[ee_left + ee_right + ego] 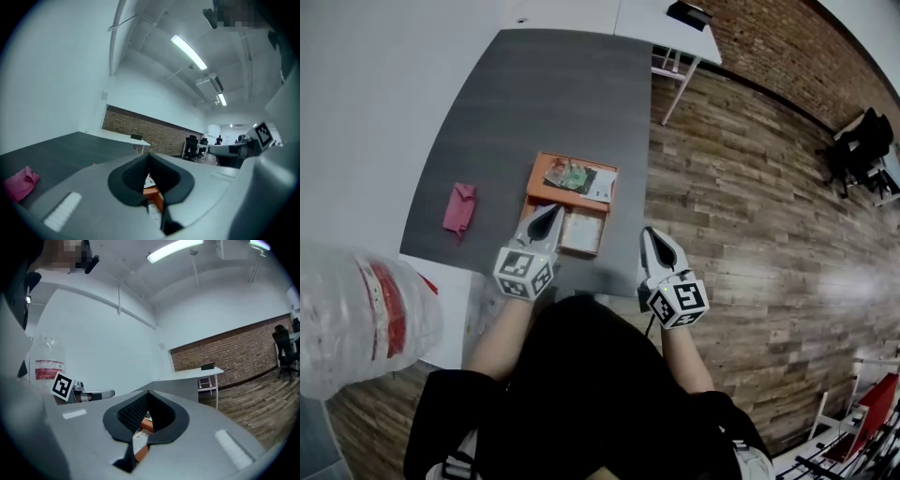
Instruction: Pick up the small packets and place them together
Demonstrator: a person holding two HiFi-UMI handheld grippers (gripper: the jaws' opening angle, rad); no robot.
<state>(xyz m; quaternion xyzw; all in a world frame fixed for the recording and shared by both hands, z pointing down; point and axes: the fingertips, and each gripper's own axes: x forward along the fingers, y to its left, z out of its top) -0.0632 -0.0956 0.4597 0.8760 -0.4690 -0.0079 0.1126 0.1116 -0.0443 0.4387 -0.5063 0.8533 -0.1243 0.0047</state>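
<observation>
An orange tray [536, 184] lies on the grey table [544, 94] and holds several small packets [567, 175] and a white card [601, 185]. Against its near side lies a second orange-edged tray with a pale packet [582, 232]. My left gripper [558, 208] hovers over this tray's left edge, jaws shut with nothing between them. My right gripper [646, 231] hangs by the table's near right corner, also shut and empty. In the left gripper view the jaws of the left gripper [149, 155] meet, with the orange tray [155, 197] below them. The right gripper [148, 393] shows the same, with a white packet [139, 442] beneath.
A pink cloth [459, 207] lies on the table's left part. A clear water bottle [356, 314] with a red label stands close at the left. A white desk [667, 23] is beyond the table. Office chairs [861, 142] stand on the wooden floor at the right.
</observation>
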